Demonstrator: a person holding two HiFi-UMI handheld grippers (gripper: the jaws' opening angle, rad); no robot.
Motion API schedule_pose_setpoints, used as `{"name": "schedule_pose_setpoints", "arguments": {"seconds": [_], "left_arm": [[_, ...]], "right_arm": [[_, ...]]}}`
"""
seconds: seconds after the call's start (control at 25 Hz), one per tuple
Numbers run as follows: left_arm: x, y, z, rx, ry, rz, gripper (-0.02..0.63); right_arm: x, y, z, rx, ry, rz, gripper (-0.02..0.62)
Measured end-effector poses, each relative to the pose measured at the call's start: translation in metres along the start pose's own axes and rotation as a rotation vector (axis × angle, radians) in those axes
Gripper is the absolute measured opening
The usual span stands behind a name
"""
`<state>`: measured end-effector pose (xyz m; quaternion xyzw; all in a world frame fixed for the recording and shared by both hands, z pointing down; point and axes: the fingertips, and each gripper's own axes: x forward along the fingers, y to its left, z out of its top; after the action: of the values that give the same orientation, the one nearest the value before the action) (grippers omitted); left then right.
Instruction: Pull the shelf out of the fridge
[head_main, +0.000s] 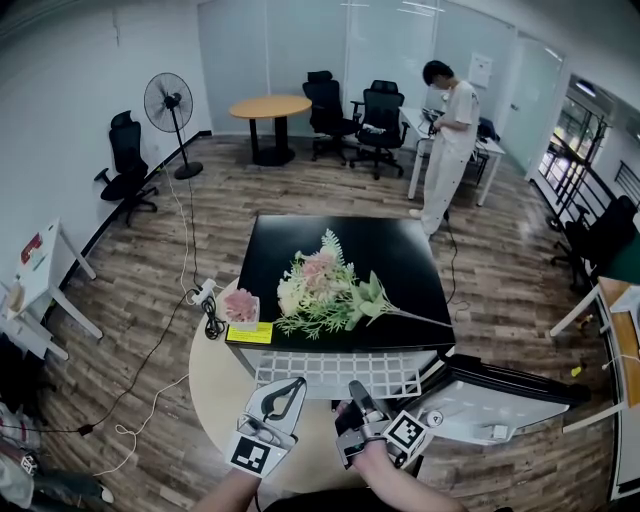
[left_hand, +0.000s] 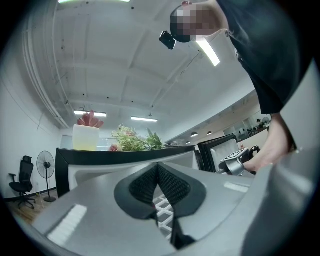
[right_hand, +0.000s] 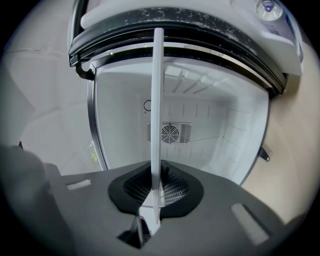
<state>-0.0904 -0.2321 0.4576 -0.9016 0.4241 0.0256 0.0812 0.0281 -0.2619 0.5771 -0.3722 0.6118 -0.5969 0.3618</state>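
Note:
The white grid shelf (head_main: 335, 372) sticks out of the front of the black fridge (head_main: 330, 235), below its top. My right gripper (head_main: 362, 400) is turned on its side and shut on the shelf's front edge. In the right gripper view the shelf (right_hand: 158, 90) runs edge-on between the pads (right_hand: 172, 187) into the white fridge interior (right_hand: 215, 130). My left gripper (head_main: 290, 392) hovers at the shelf's front left, jaws shut. In the left gripper view the pads (left_hand: 142, 185) meet with the grid (left_hand: 162, 207) showing just below them; whether they touch it I cannot tell.
The fridge door (head_main: 500, 395) stands open to the right. A bouquet (head_main: 325, 290) and a small pot of pink flowers (head_main: 241, 305) lie on the fridge top. Cables (head_main: 205, 300) trail on the wood floor at left. A person (head_main: 450, 140) stands by desks far behind.

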Motion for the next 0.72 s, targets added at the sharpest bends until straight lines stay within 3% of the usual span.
{"name": "schedule_pose_setpoints", "arguments": {"seconds": [0.12, 0.72], "left_arm": [[-0.002, -0.003, 0.005, 0.000, -0.002, -0.007, 0.000], [-0.010, -0.011, 0.015, 0.008, -0.015, -0.029, 0.000]], "right_arm": [[-0.006, -0.003, 0.000, -0.037, 0.002, -0.037, 0.035], [-0.027, 0.000, -0.012, -0.035, 0.015, -0.053, 0.034]]}}
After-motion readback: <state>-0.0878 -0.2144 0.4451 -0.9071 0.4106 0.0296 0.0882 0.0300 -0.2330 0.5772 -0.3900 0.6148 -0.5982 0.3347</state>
